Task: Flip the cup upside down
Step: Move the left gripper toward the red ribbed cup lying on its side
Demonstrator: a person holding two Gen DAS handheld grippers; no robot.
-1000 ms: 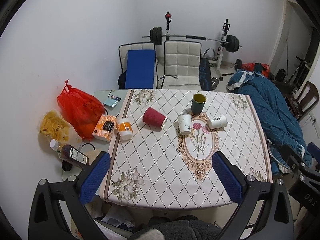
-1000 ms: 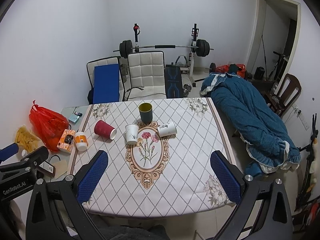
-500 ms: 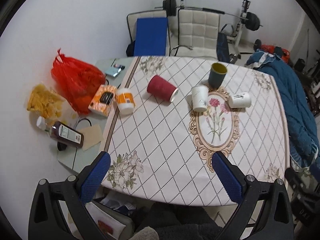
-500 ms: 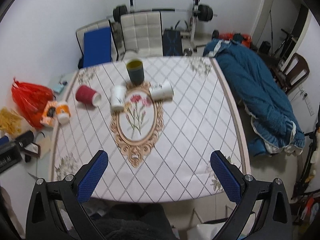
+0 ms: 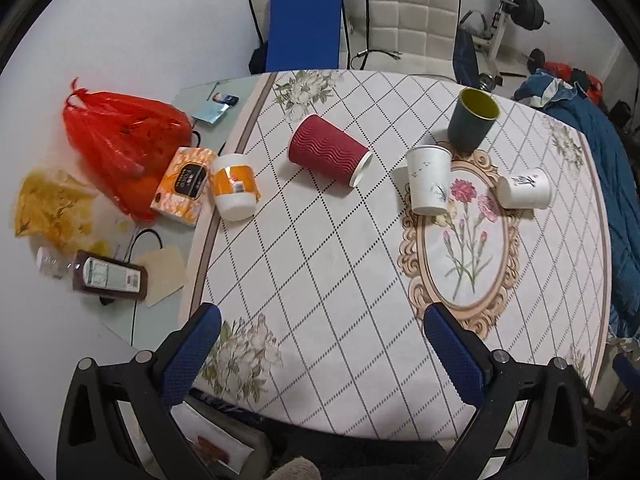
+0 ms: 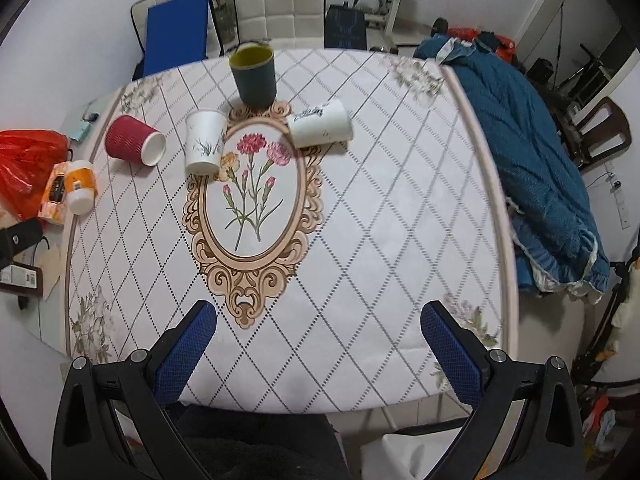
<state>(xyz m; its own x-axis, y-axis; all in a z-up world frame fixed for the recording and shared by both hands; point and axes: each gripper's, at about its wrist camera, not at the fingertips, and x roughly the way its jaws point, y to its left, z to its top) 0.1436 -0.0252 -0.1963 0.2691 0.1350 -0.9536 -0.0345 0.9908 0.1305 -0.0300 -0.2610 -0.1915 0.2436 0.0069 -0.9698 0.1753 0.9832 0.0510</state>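
Several cups are on the patterned tablecloth. A dark green cup stands upright with a yellow inside. A white paper cup stands upright. A red ribbed cup lies on its side. A small white cup lies on its side. An orange-banded cup sits at the table's left edge. My left gripper and right gripper are both open and empty, above the table's near edge, well short of the cups.
Left of the table lie a red plastic bag, an orange tissue box, a yellow bag and a brown bottle. Two chairs stand behind the table. A blue blanket lies on the right.
Both grippers have moved forward and tilted down over the table, so the cups appear closer. Both stay open. No cup has moved.
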